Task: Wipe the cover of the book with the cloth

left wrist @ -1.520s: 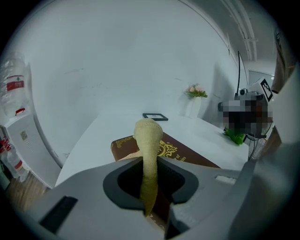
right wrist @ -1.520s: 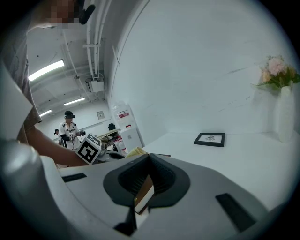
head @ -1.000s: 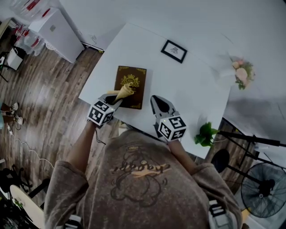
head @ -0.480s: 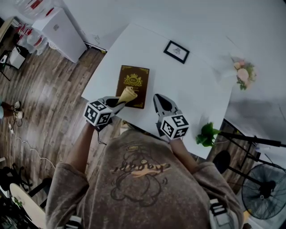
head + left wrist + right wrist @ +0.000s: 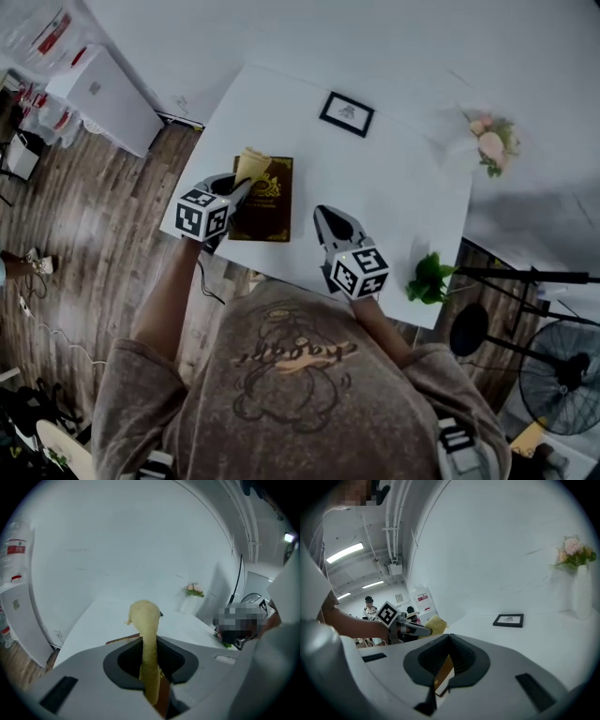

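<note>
Left tool (image 5: 242, 186): closed on the yellow cloth (image 5: 251, 161); the cloth stands up out of the jaws in a bunched fold.
Cloth position: over the far left corner of the book (image 5: 267, 202); contact with the cover cannot be told.
Book: dark brown with a gold design, lying flat near the left front edge of the white bench (image 5: 394, 197).
Right tool (image 5: 328, 216): jaws together, gripping nothing, just to the right of the book and above the bench.
Other items: a framed picture (image 5: 346, 112) lying beyond the book; flowers (image 5: 489, 145) at the far right corner; a green plant (image 5: 429, 279) at the near right edge.
</note>
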`<control>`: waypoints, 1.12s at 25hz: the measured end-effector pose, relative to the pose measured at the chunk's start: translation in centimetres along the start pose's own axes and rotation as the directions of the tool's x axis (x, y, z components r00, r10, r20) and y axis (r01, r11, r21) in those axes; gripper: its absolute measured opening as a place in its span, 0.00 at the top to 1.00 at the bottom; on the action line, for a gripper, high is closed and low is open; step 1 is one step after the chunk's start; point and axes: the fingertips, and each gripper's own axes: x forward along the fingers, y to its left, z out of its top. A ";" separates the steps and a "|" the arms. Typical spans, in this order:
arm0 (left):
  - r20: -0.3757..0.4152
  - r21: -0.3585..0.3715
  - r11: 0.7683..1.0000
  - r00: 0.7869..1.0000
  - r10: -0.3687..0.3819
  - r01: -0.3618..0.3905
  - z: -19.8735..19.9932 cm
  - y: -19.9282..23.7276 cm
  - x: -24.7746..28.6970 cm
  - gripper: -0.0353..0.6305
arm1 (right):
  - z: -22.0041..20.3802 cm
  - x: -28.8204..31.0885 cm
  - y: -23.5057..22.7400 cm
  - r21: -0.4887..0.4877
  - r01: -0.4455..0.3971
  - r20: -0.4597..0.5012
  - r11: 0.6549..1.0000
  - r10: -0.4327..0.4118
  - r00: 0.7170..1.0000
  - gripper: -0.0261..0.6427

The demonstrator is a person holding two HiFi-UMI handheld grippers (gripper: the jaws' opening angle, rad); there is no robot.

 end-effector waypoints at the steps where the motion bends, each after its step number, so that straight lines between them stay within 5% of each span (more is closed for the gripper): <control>1: 0.001 0.001 1.000 1.000 0.007 -0.007 0.4 0.4 0.8 0.85 | 0.1 -0.2 -0.4 0.005 0.011 0.004 1.000 -0.011 1.000 0.97; 13: -0.078 0.078 0.996 0.995 0.054 -0.048 0.9 1.6 8.3 0.85 | 0.3 -3.2 -4.7 0.046 0.134 0.031 0.990 -0.135 0.990 0.97; 20: -0.175 0.118 0.993 0.984 0.006 0.015 -0.9 0.1 10.3 0.85 | 0.3 -4.0 -5.7 0.048 0.151 0.033 0.987 -0.152 0.988 0.97; 28: -0.233 0.077 0.992 0.969 -0.078 0.098 -2.0 -1.8 10.1 0.85 | 0.2 -3.8 -5.5 0.037 0.124 0.022 0.992 -0.125 0.992 0.97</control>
